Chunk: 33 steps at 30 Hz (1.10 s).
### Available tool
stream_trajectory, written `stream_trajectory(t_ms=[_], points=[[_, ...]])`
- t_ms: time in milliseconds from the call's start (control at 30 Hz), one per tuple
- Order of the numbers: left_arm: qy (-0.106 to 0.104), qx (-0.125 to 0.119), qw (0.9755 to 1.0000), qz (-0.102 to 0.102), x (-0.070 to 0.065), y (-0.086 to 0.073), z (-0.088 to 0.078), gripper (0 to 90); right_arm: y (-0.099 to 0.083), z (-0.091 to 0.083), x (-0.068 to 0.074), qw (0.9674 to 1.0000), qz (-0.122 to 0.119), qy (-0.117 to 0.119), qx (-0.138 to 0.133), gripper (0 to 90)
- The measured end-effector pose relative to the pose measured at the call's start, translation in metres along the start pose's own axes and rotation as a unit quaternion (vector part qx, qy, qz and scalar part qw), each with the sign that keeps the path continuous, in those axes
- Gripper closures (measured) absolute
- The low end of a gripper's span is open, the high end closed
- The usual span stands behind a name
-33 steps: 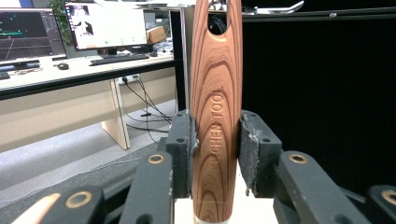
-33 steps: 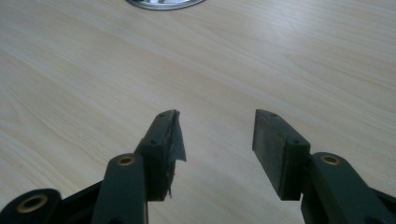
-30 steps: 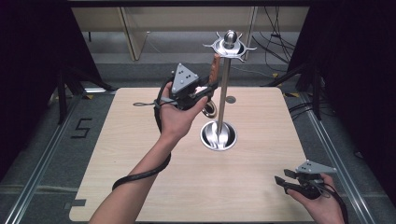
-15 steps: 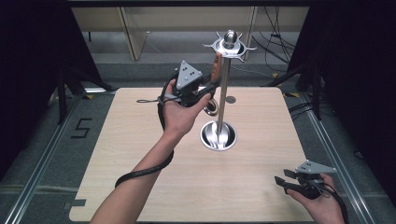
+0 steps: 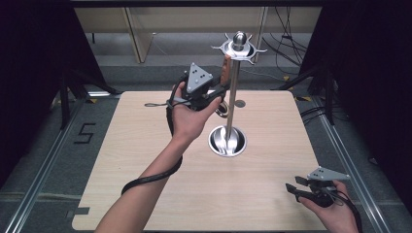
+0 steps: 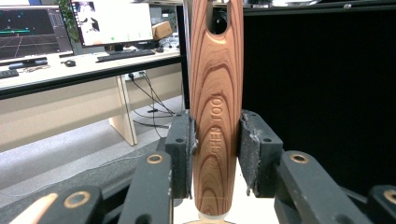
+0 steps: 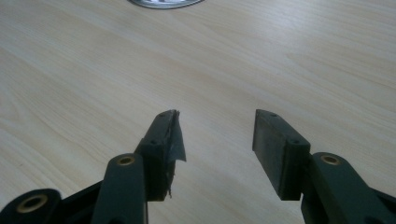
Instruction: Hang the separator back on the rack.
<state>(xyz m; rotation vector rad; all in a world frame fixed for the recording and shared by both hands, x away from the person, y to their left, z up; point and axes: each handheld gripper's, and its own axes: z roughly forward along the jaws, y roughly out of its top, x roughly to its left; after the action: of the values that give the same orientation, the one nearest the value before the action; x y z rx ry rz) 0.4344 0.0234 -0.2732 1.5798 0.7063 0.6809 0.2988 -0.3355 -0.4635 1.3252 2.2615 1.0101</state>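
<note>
A metal stand rises from a round base (image 5: 227, 141) at the table's middle, its pole (image 5: 233, 97) topped by a hooked crown (image 5: 239, 46). My left gripper (image 5: 219, 87) is raised just left of the pole, under the crown, and is shut on an upright wooden handle (image 5: 226, 69). In the left gripper view the grained handle (image 6: 215, 107) stands between both pads, its hanging hole (image 6: 219, 21) at the top. My right gripper (image 5: 291, 188) rests low at the table's front right, open, with bare tabletop between its fingertips (image 7: 215, 123).
A small round metal piece (image 5: 239, 103) lies on the wooden table (image 5: 145, 160) behind the pole. Black curtains flank both sides. Metal rails run along the floor beside the table. A desk with monitors (image 6: 93, 28) stands beyond the far edge.
</note>
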Motion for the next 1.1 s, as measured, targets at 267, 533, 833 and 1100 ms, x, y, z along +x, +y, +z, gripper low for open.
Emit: stream_trajectory(t_ms=[267, 533, 833, 1100], points=[[0.0, 0.0, 1.0, -0.001, 0.0, -0.003, 0.002, 66.2, 0.0, 0.0, 0.0, 1.0, -0.001, 0.0, 0.0, 51.0], [0.001, 0.001, 1.0, 0.0, -0.001, -0.002, 0.001, 65.6, 0.0, 0.0, 0.0, 1.0, -0.001, 0.0, 0.0, 51.0], [0.0, 0.0, 1.0, -0.004, -0.002, -0.002, -0.002, 61.5, 0.0, 0.0, 0.0, 1.0, -0.002, 0.001, 0.0, 51.0], [0.0, -0.004, 1.0, 0.002, 0.002, -0.004, -0.015, 58.7, 0.0, 0.0, 0.0, 1.0, -0.001, 0.001, 0.001, 50.9]])
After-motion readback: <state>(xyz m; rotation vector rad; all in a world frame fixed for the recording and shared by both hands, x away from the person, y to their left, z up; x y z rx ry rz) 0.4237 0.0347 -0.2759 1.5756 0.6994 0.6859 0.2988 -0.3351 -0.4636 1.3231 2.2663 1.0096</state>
